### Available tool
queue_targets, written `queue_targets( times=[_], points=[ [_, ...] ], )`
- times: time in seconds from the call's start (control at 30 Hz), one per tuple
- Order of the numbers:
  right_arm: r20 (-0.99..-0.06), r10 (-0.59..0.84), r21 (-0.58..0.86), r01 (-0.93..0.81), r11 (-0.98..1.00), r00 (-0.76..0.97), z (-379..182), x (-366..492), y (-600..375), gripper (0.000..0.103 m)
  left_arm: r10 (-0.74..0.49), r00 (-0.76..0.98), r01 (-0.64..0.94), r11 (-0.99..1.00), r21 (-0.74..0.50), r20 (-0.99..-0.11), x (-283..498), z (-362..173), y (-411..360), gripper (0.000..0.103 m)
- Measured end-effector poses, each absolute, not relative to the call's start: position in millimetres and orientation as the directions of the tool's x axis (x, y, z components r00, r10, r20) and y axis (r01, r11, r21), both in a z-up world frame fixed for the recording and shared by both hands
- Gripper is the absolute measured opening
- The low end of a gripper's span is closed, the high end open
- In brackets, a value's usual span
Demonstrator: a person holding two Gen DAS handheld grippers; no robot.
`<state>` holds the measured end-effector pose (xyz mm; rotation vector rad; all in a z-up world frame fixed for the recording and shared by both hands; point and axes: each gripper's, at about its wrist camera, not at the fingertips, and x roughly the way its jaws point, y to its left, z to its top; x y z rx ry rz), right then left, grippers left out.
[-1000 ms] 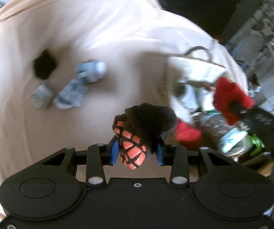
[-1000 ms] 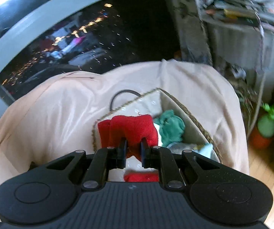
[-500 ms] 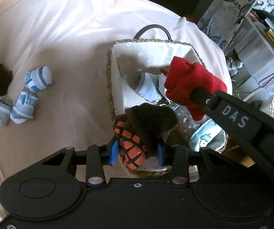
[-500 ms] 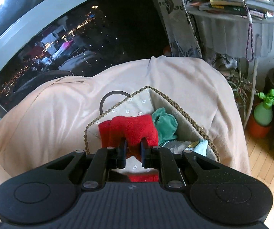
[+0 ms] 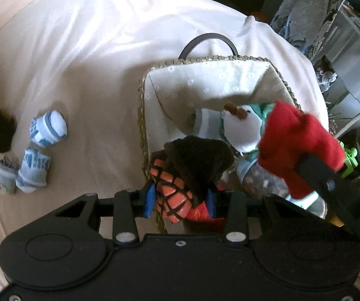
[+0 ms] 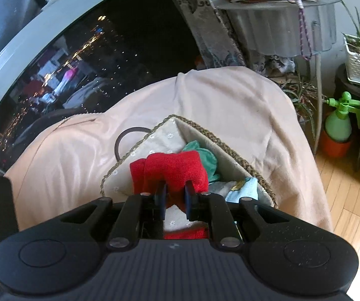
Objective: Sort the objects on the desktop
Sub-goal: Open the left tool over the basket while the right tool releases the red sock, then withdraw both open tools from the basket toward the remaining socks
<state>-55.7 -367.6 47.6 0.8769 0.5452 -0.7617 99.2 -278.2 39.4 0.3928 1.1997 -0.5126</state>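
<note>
Basket [image 5: 152, 105]: in the left wrist view it stood on the cloth-covered worktop [image 5: 79, 62], woven rim, pale flowered lining, dark handle at its far side.
Left tool [image 5: 180, 198]: blue pads pinched a brown sock with an orange grid pattern [image 5: 177, 190], held over the basket's near edge.
Basket contents: a white sock [image 5: 241, 130] and green fabric lay inside.
Loose socks: three blue-and-white rolled socks [image 5: 48, 126] and a dark one [image 5: 0, 133] lay on the cloth, well apart from the basket.
Right tool [image 5: 303, 161]: seen here gripping a red sock [image 5: 293, 135] above the basket.
Right wrist view: the right tool [image 6: 176, 197] stood pressed together on the red sock [image 6: 175, 168], over the basket [image 6: 220, 143]; a green sock [image 6: 205, 153] lay within.
Background: a green spray bottle [image 6: 339, 120] stood on the floor.
</note>
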Motion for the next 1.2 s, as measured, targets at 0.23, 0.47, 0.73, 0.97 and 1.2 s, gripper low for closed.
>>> queue_targets(
  times=[0.23,0.47,0.73,0.97,1.2],
  points=[
    [-0.695,-0.361,0.448,0.768,0.459,0.621,51,-50,-363,0.015,-0.171,0.291,0.582,0.813,0.032,-0.941,125,51,-295,0.04],
    [-0.706,-0.343,0.425,0.758,0.494,0.619,51,-44,-361,0.015,-0.219,0.21,0.616,0.787,-0.045,-0.953,148,58,-317,0.046],
    [-0.74,-0.294,0.399,0.747,0.532,0.604,48,-32,-361,0.015,-0.237,0.201,0.636,0.769,-0.057,-0.951,152,68,-329,0.076],
    [-0.747,-0.282,0.351,0.718,0.601,0.602,50,-21,-353,0.015,-0.272,0.21,0.587,0.804,-0.102,-0.939,155,84,-309,0.078],
    [-0.786,-0.094,0.299,0.509,0.807,0.611,51,-2,-344,0.037,-0.235,0.336,0.484,0.874,-0.047,-0.912,155,101,-272,0.08]
  ],
)
